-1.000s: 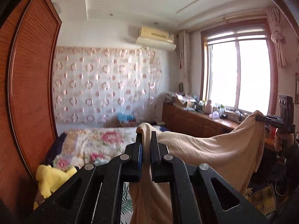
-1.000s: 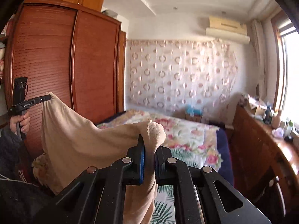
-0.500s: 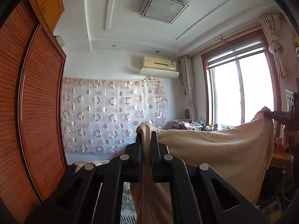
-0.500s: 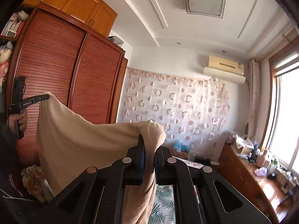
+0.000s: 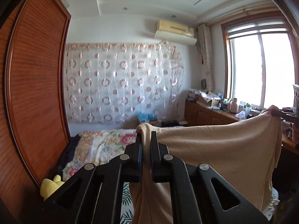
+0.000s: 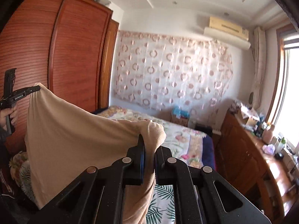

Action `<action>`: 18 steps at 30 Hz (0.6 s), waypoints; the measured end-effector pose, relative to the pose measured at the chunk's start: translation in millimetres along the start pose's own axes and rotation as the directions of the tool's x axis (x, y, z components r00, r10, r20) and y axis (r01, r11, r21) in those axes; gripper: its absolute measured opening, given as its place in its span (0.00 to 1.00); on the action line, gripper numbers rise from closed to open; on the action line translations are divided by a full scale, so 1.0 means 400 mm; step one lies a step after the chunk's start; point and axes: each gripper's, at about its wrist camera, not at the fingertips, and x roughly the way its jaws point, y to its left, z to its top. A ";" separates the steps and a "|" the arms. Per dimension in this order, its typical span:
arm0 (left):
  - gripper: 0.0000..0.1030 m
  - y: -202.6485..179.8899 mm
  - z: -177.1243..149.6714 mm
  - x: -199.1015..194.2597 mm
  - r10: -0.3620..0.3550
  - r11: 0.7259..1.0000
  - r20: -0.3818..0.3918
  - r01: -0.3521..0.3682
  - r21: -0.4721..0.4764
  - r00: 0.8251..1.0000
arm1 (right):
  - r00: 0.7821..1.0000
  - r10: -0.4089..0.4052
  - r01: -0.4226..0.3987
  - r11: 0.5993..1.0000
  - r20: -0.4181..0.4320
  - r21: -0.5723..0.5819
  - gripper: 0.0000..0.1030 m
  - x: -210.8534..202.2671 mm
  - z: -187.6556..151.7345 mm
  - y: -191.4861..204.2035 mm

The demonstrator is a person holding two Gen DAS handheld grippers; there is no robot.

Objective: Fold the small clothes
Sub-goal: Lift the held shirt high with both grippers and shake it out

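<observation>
The left gripper (image 5: 146, 143) was clamped on 1 corner of a beige garment (image 5: 220, 145), and the right gripper (image 6: 149, 149) was clamped on the other corner. The cloth hung stretched in the air between the 2 tools, above a floral bed (image 6: 179, 134), with a wooden wardrobe (image 6: 56, 56) to the left.

My black tool (image 5: 146, 145) carries blue pads (image 5: 139, 155). The garment (image 5: 224, 149) is plain beige, the bedspread (image 5: 106, 145) floral pink, the curtain (image 5: 121, 85) white with pink rings, the wardrobe (image 5: 35, 93) reddish-brown.
</observation>
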 end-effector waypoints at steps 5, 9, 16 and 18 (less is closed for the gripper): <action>0.07 0.003 -0.048 0.157 0.011 1.000 -0.083 -0.011 0.002 0.997 | 0.997 0.010 -0.007 0.999 -0.080 0.038 0.08 0.208 -0.030 -0.029; 0.07 0.006 -0.086 0.268 0.026 0.999 -0.136 -0.023 0.025 0.990 | 0.990 0.008 -0.001 0.999 -0.144 0.053 0.08 0.343 0.009 -0.060; 0.08 0.025 -0.155 0.427 0.017 1.000 -0.234 -0.012 0.022 0.972 | 0.973 0.008 0.009 0.997 -0.233 0.072 0.08 0.517 0.115 -0.101; 0.07 0.030 -0.176 0.464 0.013 1.000 -0.259 -0.008 0.017 0.966 | 0.966 0.013 0.009 0.997 -0.260 0.082 0.08 0.541 0.119 -0.104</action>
